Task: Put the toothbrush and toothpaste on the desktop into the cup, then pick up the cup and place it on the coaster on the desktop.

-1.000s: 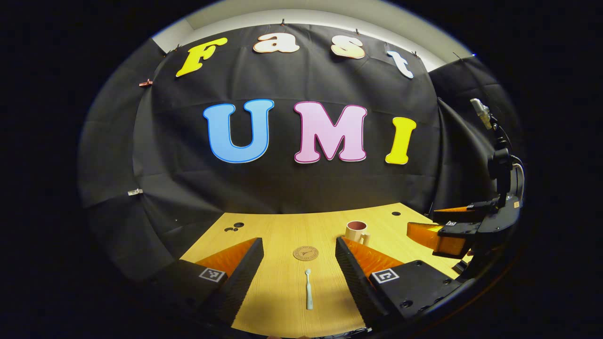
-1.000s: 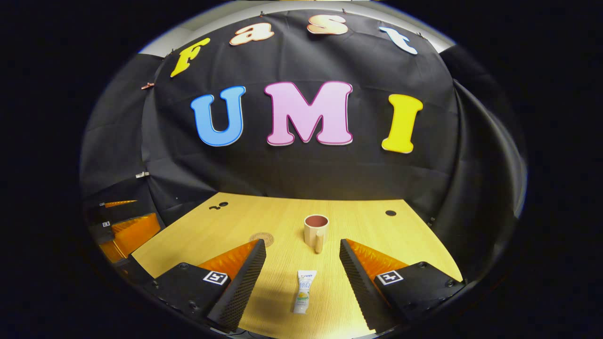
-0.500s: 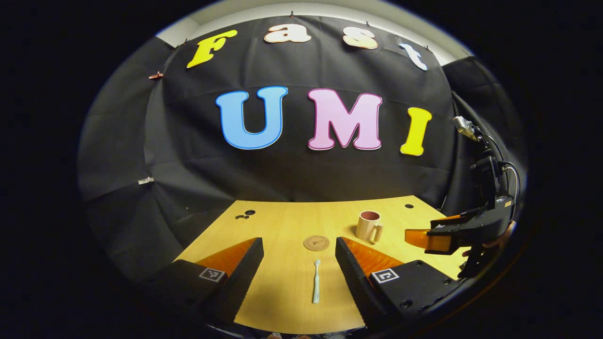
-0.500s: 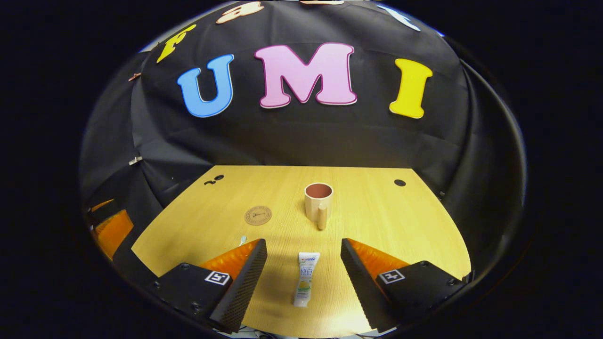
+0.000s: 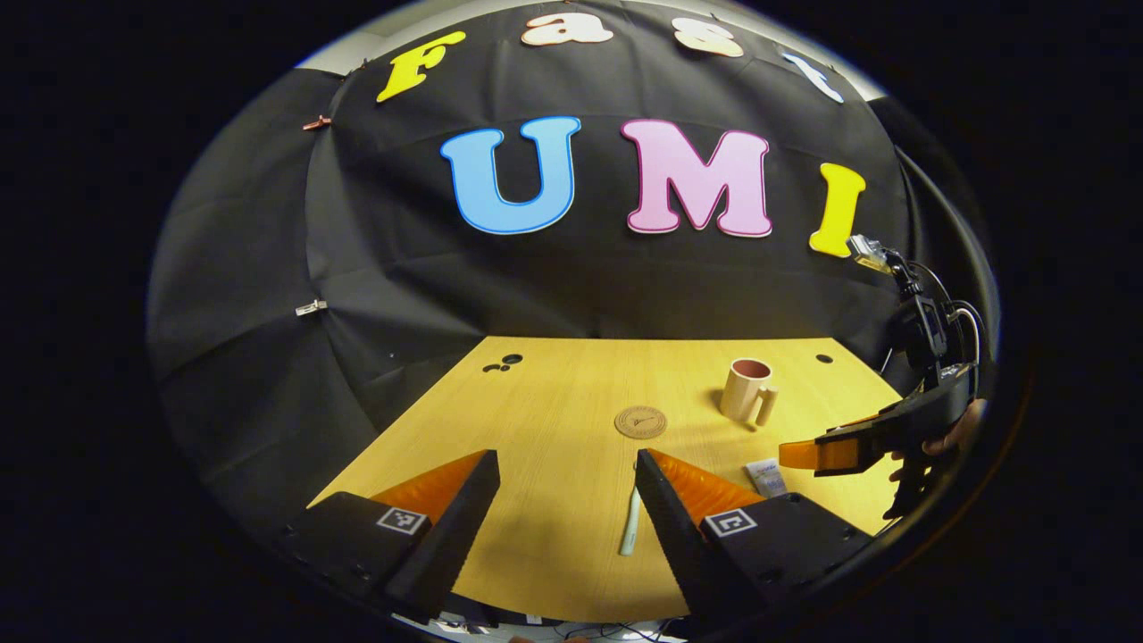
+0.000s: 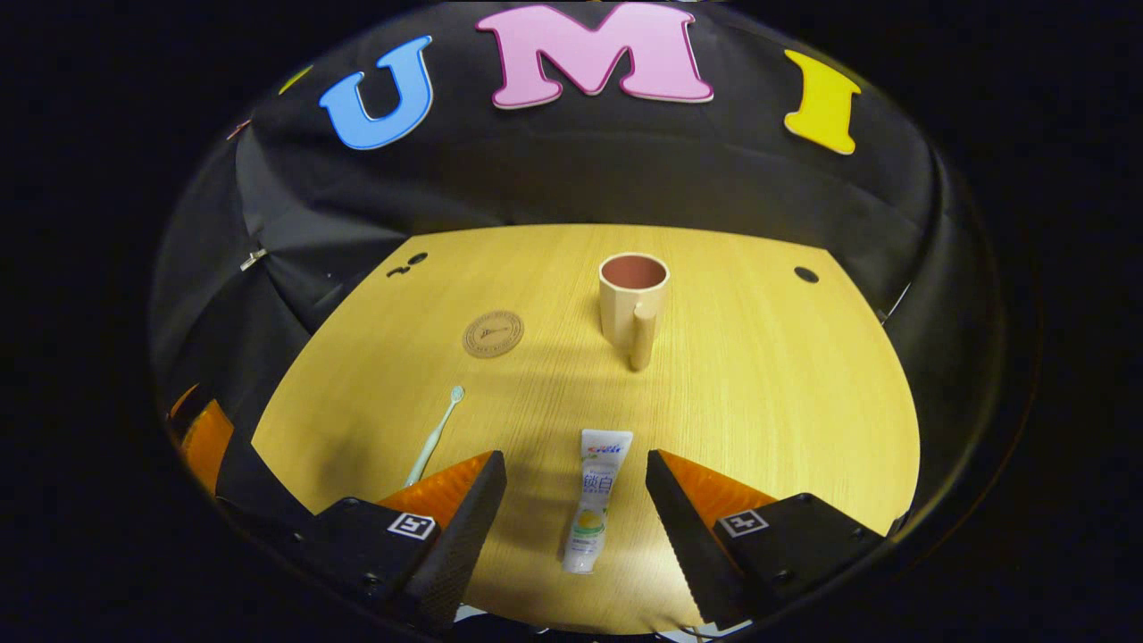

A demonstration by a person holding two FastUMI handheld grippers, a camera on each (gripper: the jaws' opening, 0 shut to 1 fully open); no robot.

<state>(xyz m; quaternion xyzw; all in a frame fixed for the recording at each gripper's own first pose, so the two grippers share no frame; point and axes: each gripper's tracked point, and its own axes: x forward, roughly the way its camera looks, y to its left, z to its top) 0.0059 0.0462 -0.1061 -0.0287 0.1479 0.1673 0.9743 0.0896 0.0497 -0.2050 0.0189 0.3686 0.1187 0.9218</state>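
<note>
Both jaws spread wide — nothing held.
Left gripper (image 5: 563, 500) over the toothbrush (image 5: 630, 522); right gripper (image 6: 576, 500) straddles the toothpaste (image 6: 594, 500); cup (image 6: 632, 299) upright, coaster (image 6: 493, 333) beside it.

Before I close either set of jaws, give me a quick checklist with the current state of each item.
1. Right gripper open, jaws either side of the toothpaste: ok.
2. Toothpaste lying flat on the desktop, between the jaws: ok.
3. Left gripper open: ok.
4. Toothbrush centred between the left jaws: not ok, it lies close against the right-hand jaw.
5. Cup upright, mouth open and nothing inside: ok.
6. Coaster bare, apart from the cup: ok.
</note>
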